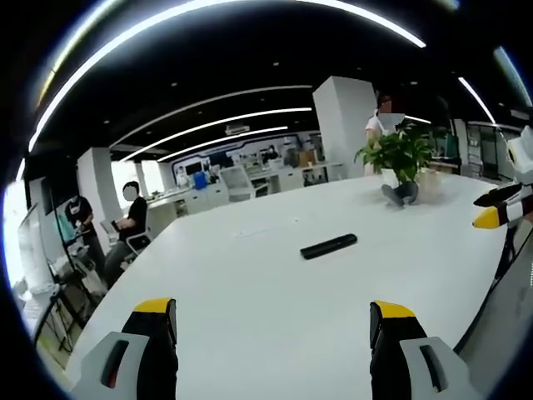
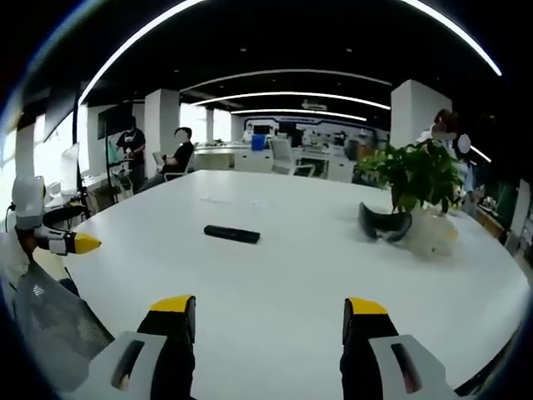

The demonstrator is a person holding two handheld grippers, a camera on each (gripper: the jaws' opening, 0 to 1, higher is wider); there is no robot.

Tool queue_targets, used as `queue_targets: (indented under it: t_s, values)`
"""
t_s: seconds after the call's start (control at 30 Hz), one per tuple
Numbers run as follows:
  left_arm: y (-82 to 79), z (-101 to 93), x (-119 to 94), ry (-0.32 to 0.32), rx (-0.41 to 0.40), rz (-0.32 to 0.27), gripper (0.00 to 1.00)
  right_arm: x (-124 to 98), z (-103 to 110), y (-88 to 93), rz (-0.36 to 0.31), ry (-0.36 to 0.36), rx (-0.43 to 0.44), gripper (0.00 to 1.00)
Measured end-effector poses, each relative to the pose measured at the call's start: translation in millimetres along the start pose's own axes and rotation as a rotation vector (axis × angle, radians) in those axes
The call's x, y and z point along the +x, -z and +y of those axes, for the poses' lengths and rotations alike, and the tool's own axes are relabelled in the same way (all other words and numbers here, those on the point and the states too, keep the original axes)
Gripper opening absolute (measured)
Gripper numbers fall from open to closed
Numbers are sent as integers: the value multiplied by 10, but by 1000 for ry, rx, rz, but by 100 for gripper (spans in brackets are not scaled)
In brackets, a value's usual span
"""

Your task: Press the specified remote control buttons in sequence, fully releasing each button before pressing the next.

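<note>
A black remote control (image 1: 329, 246) lies flat on the white table (image 1: 250, 283), well ahead of my left gripper (image 1: 273, 315), whose yellow-tipped jaws stand wide apart and hold nothing. The right gripper view has the same remote (image 2: 232, 234) left of centre, beyond my right gripper (image 2: 270, 310), which is open too with nothing between its fingers. The right gripper's yellow tip (image 1: 491, 217) comes in at the left gripper view's right edge. The left gripper's tip (image 2: 79, 243) pokes in from the left of the right gripper view.
A potted green plant (image 1: 401, 158) stands at the table's far side, with a dark headset-like object (image 2: 383, 223) at its foot. People sit and stand at desks beyond the table (image 1: 129, 221). White pillars (image 1: 346, 121) rise behind.
</note>
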State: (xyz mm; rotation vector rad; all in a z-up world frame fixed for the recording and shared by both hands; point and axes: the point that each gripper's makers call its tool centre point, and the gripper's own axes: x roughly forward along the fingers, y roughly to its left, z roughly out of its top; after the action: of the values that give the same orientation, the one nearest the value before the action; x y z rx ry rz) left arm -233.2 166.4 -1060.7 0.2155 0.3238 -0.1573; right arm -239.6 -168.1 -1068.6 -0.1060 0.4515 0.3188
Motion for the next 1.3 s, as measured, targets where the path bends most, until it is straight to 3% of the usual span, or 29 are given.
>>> queue_targets:
  t_s: [0.23, 0.47, 0.7, 0.97, 1.13, 1.23, 1.3]
  values:
    - [-109, -15, 55, 16, 31, -14, 100, -4, -2, -9, -6, 3, -4, 70]
    - [-32, -42, 70, 15, 58, 5, 100, 2, 17, -9, -4, -14, -1, 70]
    - [-118, -65, 109, 37, 76, -3, 100, 16, 37, 12, 9, -23, -5, 70]
    - [-361, 10, 324, 53, 102, -36, 100, 40, 29, 73, 43, -15, -14, 70]
    - [-518, 9, 567, 94, 130, -49, 100, 50, 39, 100, 59, -16, -24, 69]
    - [-643, 14, 678, 103, 176, -68, 87, 56, 35, 115, 69, -12, -31, 69]
    - [-709, 3, 787, 114, 186, -77, 88, 58, 38, 122, 72, -13, -30, 69]
